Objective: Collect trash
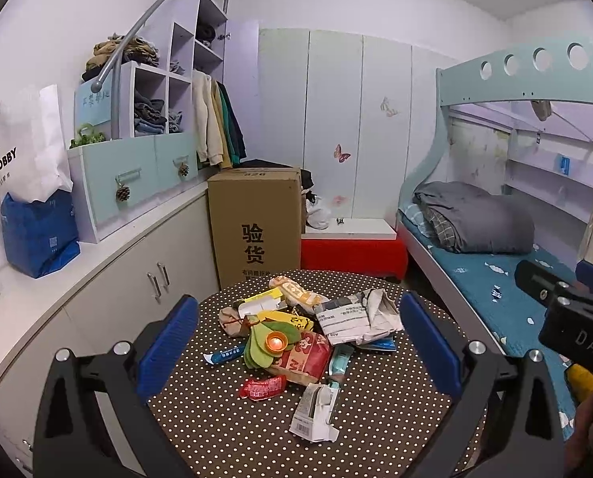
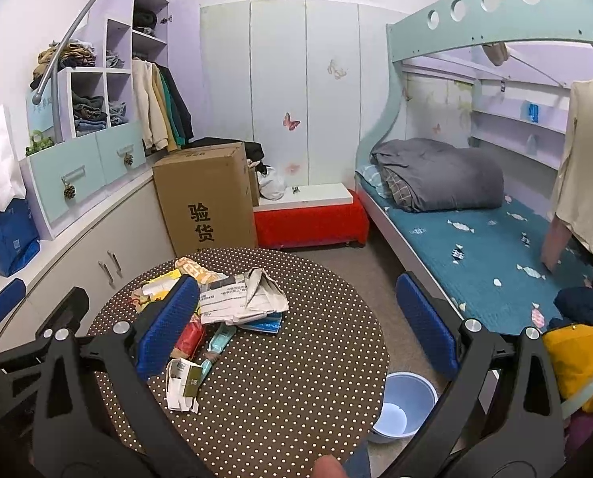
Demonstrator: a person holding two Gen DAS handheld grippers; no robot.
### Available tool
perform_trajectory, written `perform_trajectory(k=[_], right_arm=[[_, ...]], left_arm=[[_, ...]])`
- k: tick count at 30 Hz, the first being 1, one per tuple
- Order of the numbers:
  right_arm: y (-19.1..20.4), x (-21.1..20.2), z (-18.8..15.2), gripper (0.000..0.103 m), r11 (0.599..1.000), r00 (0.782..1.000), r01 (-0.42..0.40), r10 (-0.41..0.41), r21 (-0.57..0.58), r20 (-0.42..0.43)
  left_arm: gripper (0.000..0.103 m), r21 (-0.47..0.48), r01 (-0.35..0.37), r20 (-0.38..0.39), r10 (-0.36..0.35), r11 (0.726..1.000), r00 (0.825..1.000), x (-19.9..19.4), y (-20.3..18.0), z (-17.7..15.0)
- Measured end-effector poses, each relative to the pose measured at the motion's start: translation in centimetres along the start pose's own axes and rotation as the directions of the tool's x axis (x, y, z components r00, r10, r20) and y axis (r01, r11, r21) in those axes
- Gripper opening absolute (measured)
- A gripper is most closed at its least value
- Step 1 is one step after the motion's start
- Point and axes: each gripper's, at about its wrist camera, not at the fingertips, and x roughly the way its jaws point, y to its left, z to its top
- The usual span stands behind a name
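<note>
A pile of trash (image 1: 296,330) lies on a round brown polka-dot table (image 1: 224,430): a crumpled newspaper (image 1: 360,314), a red wrapper (image 1: 262,387), a flattened white carton (image 1: 316,414), green pieces with an orange cap (image 1: 274,343), yellow packets. My left gripper (image 1: 296,354) is open above the near side of the pile, holding nothing. My right gripper (image 2: 296,326) is open above the table's right part, empty; the newspaper (image 2: 242,296) and carton (image 2: 182,384) lie between and beside its fingers. A pale blue bin (image 2: 404,406) stands on the floor right of the table.
A large cardboard box (image 1: 256,223) and a red bench (image 1: 352,253) stand behind the table. White cabinets (image 1: 109,279) with bags run along the left. A bunk bed (image 2: 475,239) with a grey quilt is on the right. Yellow clothing (image 2: 575,362) lies at the right edge.
</note>
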Motion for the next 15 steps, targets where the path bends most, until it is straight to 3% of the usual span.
perform_trajectory(k=[15], right_arm=[[0.40, 0.42, 0.05, 0.097, 1.000, 1.000, -0.012, 0.012, -0.015, 0.004]], left_arm=[[0.099, -0.024, 0.000, -0.007, -0.001, 1.000, 1.000, 0.16, 0.40, 0.04]])
